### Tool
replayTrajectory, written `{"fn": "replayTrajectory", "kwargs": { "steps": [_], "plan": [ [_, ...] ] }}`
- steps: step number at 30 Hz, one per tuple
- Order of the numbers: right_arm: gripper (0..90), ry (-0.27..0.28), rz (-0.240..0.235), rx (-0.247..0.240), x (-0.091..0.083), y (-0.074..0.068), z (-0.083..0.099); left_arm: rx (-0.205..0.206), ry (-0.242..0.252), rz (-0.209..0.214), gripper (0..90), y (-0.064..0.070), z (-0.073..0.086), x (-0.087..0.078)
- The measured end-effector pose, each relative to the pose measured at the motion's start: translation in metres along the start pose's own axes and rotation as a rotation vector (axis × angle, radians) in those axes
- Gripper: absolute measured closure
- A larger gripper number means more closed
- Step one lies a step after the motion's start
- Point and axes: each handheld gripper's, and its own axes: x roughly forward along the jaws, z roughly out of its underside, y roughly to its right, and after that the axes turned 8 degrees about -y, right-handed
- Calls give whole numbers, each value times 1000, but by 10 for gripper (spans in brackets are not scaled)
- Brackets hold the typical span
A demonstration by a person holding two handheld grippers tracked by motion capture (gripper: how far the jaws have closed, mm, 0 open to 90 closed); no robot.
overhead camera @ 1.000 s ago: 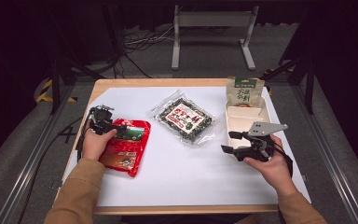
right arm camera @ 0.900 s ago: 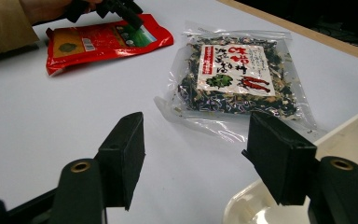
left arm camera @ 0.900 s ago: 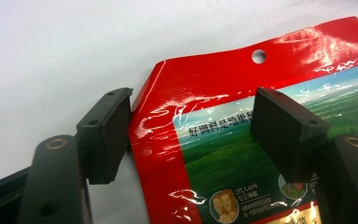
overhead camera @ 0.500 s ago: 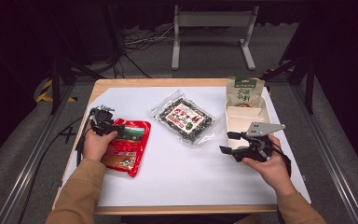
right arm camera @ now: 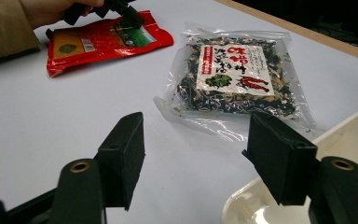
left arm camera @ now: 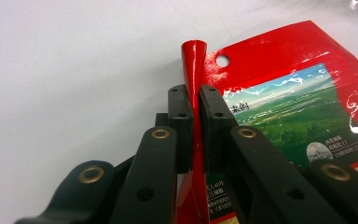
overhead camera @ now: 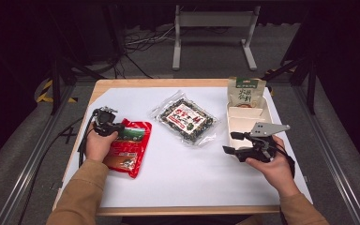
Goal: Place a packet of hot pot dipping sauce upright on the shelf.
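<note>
Left hand-held gripper (left arm camera: 196,126): you have it clamped on the top edge of the red packet (overhead camera: 127,146).
Red packet: flat on the surface (overhead camera: 192,178).
Right hand-held gripper (overhead camera: 231,142): released, jaws apart, beside the tray (overhead camera: 242,123).

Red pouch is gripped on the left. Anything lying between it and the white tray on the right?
Yes. The clear seaweed bag lies on the table between the red pouch, pinched by the left gripper, and the white tray. The open right gripper also hovers beside the tray.
</note>
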Motion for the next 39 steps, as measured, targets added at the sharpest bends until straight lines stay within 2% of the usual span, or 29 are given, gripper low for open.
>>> {"fn": "replayTrajectory", "kwargs": {
  "steps": [4,6,8,11,15,19,23,24,29,31,32,35,39],
  "plan": [
    [384,4,2,0,-2,1,0,3,-6,0,856,0,-1,-9],
    [386,4,4,3,-2,1,0,-7,12,17,856,-1,0,-16],
    [388,3,4,3,-2,1,1,2,31,30,856,-3,0,-27],
    [390,2,7,0,-2,1,0,-14,63,60,856,-3,3,-43],
    [394,4,7,-7,-2,0,-1,-11,94,70,858,-3,6,-61],
    [408,5,5,-15,-1,-1,-2,20,143,79,858,4,6,-80],
    [419,11,0,-23,-1,-1,-3,47,196,109,858,15,4,-98],
    [419,11,0,-23,-1,-1,-3,47,196,109,858,15,4,-98],
    [426,19,1,-23,-3,-1,-3,117,255,110,858,35,2,-122],
    [423,23,0,-19,-4,-1,-3,123,266,113,858,38,2,-125],
    [419,24,5,-12,-4,-1,-2,140,274,115,858,43,2,-130],
    [420,19,1,5,-4,0,-2,178,296,127,858,52,2,-139],
    [424,12,-2,-3,-4,-1,-3,221,330,152,858,64,3,-153]
  ]
}}
